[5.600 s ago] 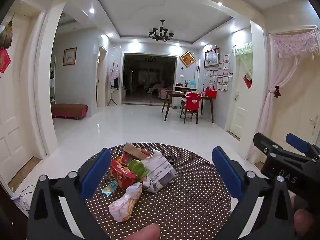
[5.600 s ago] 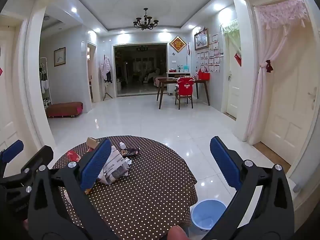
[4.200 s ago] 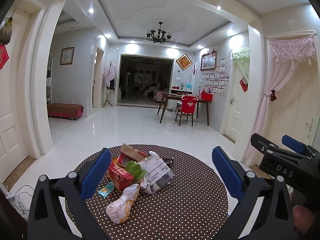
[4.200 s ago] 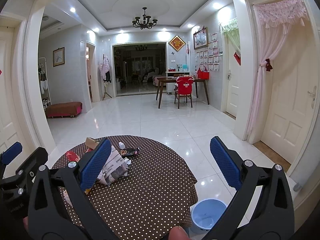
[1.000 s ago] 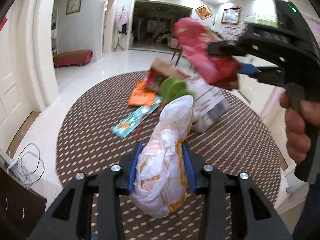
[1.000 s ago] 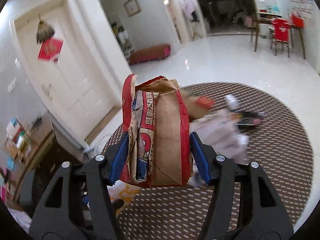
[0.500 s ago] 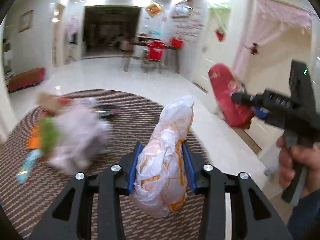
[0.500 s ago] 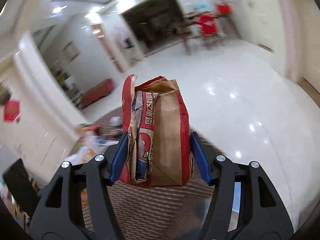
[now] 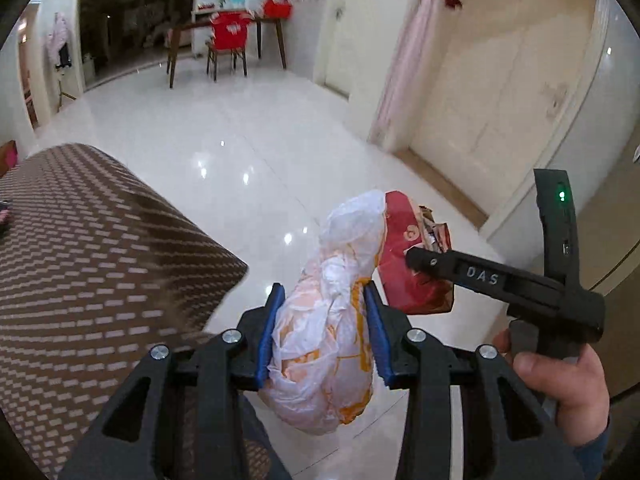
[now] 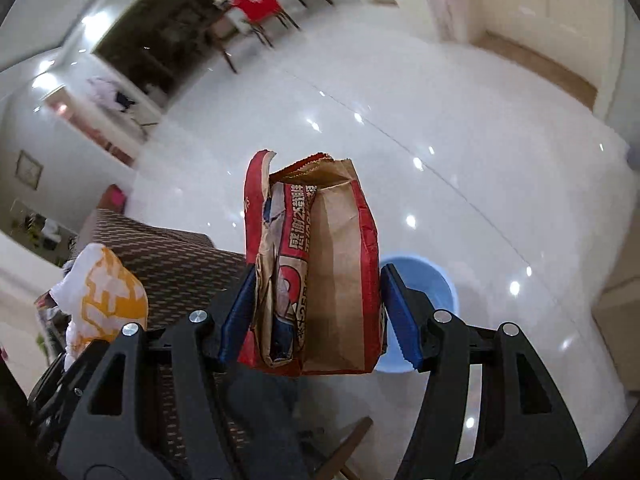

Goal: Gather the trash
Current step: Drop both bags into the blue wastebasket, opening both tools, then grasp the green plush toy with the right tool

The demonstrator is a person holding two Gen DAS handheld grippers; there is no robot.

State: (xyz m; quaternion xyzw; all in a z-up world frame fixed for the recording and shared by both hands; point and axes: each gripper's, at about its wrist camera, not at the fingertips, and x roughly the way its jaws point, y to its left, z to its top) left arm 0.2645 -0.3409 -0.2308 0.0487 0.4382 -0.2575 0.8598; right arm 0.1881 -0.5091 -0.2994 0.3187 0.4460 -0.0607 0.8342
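Plastic bag clamped in left gripper, red paper bag in right gripper.

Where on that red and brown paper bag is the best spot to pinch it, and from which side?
Around the lower middle, squeezing its two broad red faces, as the right gripper does now. The paper bag is flat with folded-in sides, so it collapses neatly between the pads. Coming from the closed bottom leaves the torn open top pointing toward the blue bin.

The room is bright. Ceiling lights make small white shiny spots on the floor. Far things look blurry and smeared. Walls bend near the round, dark picture edges.
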